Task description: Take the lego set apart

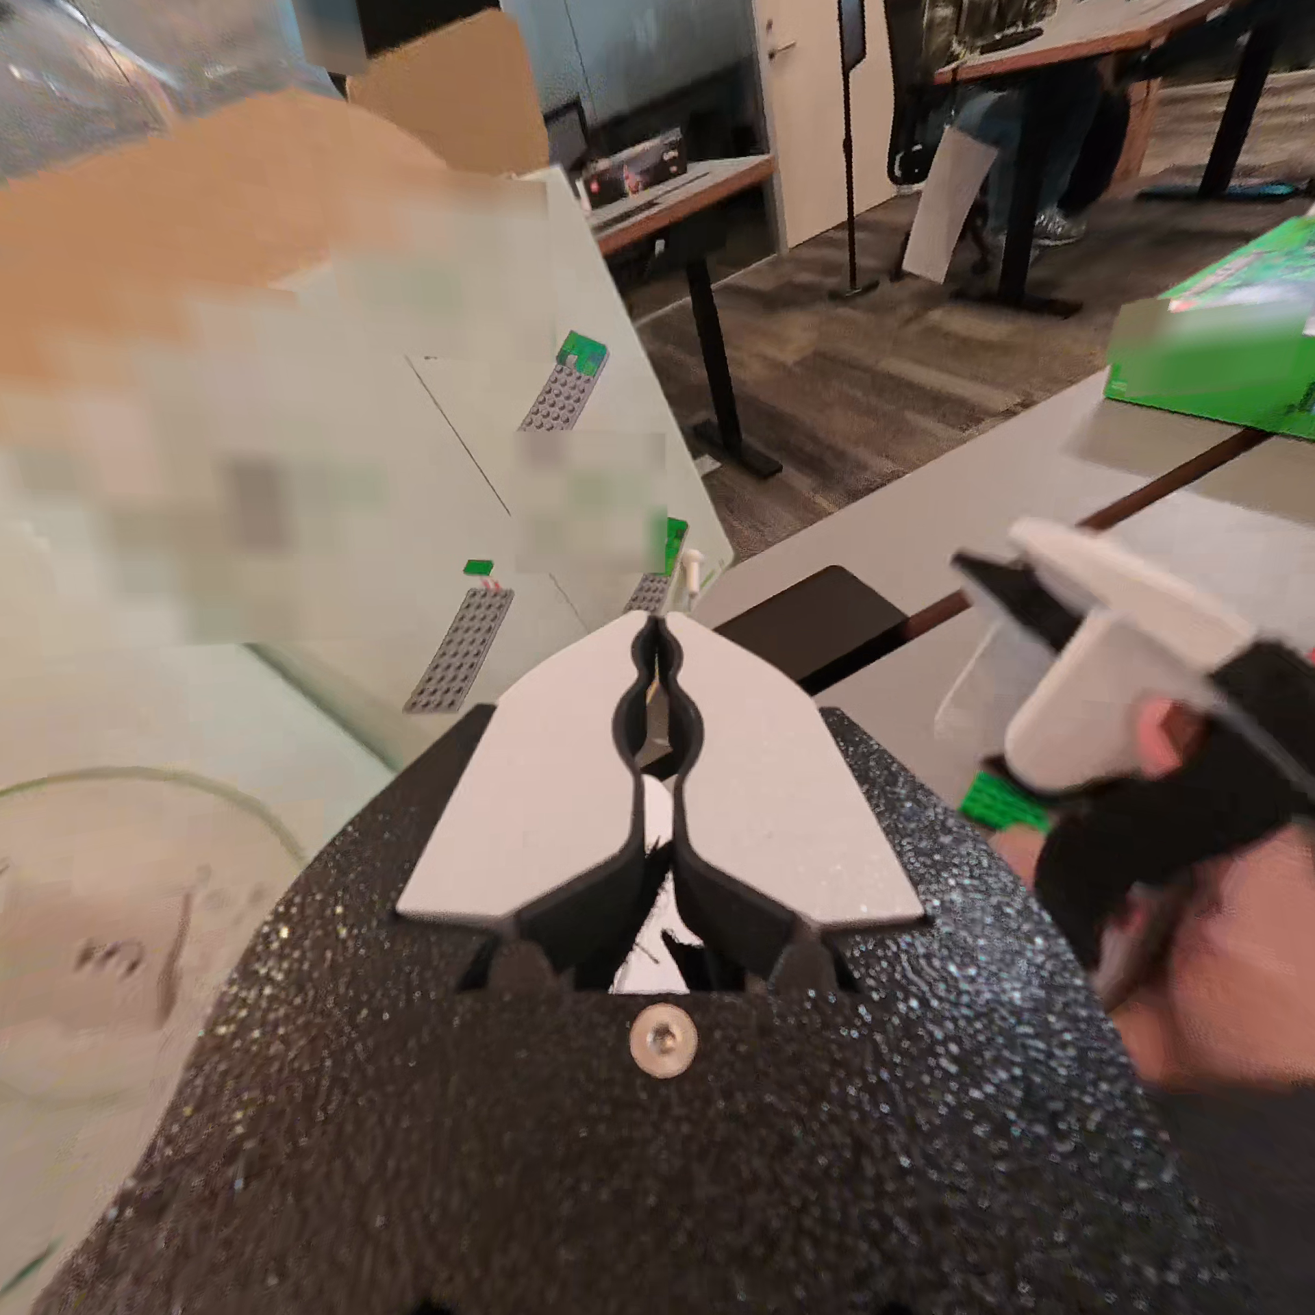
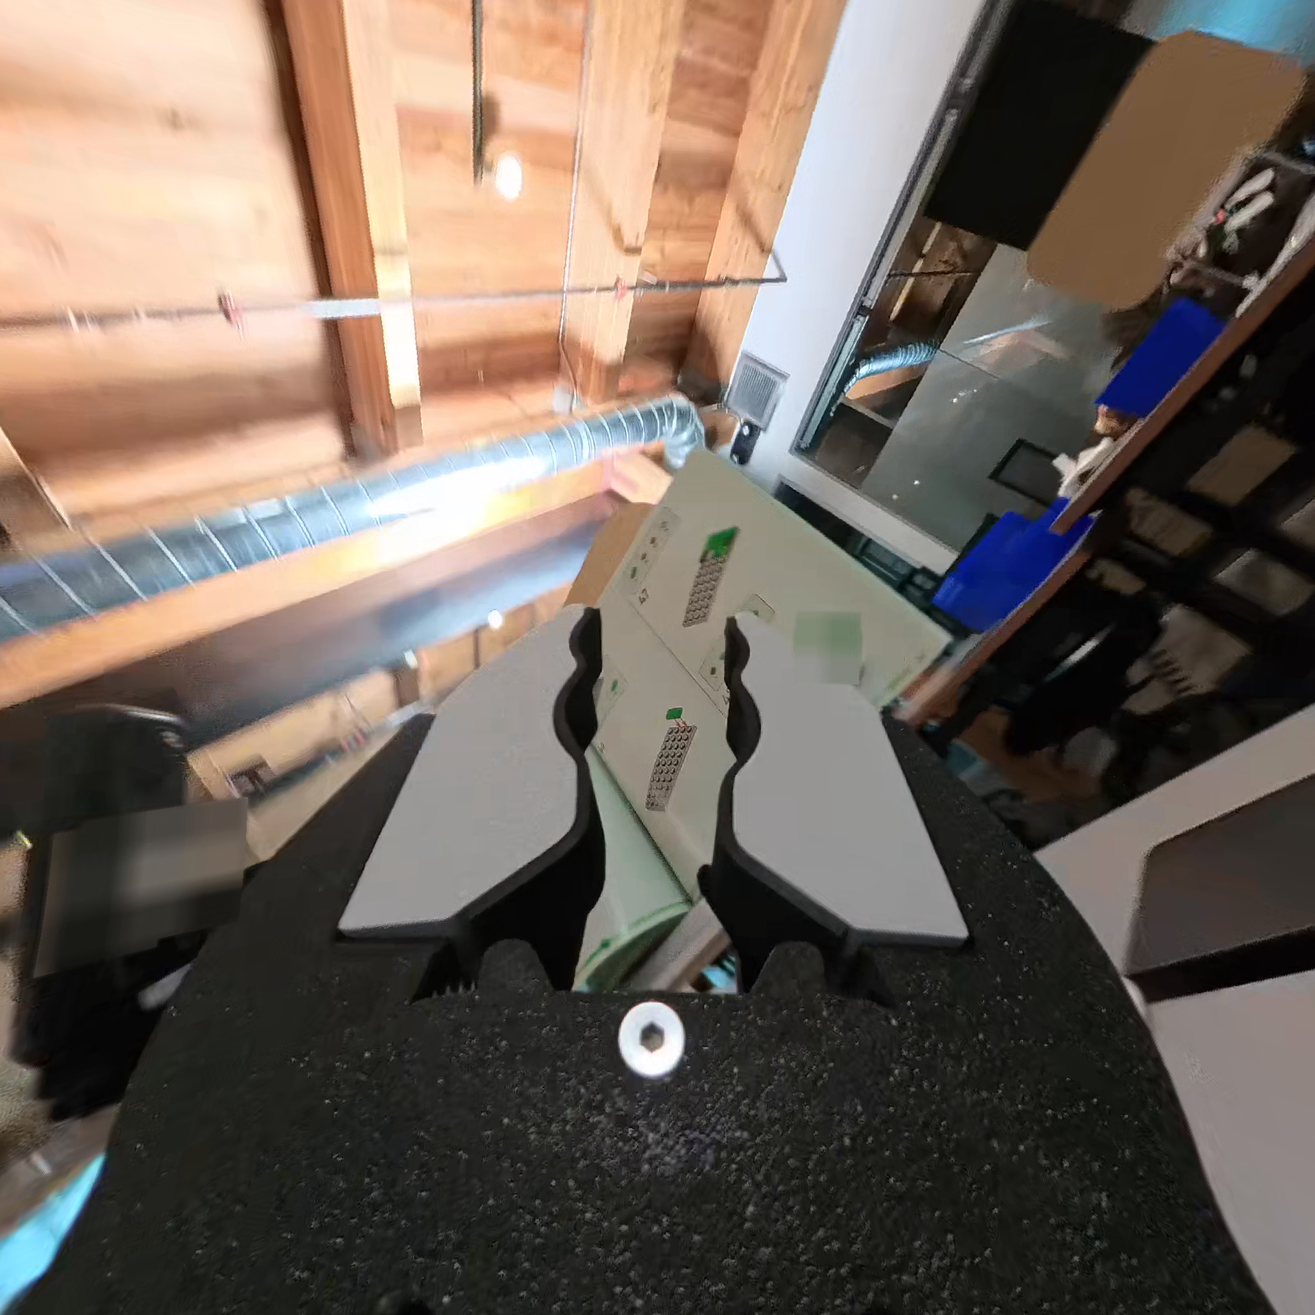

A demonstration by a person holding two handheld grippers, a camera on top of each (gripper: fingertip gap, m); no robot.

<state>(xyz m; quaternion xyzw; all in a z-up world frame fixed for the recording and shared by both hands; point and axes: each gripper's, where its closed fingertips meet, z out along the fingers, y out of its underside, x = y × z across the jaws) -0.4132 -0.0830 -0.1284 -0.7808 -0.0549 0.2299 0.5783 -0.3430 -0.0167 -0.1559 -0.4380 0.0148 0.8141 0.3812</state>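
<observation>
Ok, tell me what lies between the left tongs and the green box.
Only bare grey tabletop, with a dark notch by the tongs, stretches from the shut left tongs to the green box; the left wrist view shows it.

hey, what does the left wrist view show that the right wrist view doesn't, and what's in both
Only the left wrist view shows the green box on the grey table, the other claw in a hand, and the floor with desks. Only the right wrist view shows the wooden ceiling, the silver duct and the blue bins. Both show the open instruction booklet with its grey plate drawings. The left claw is shut; the right claw is open.
</observation>
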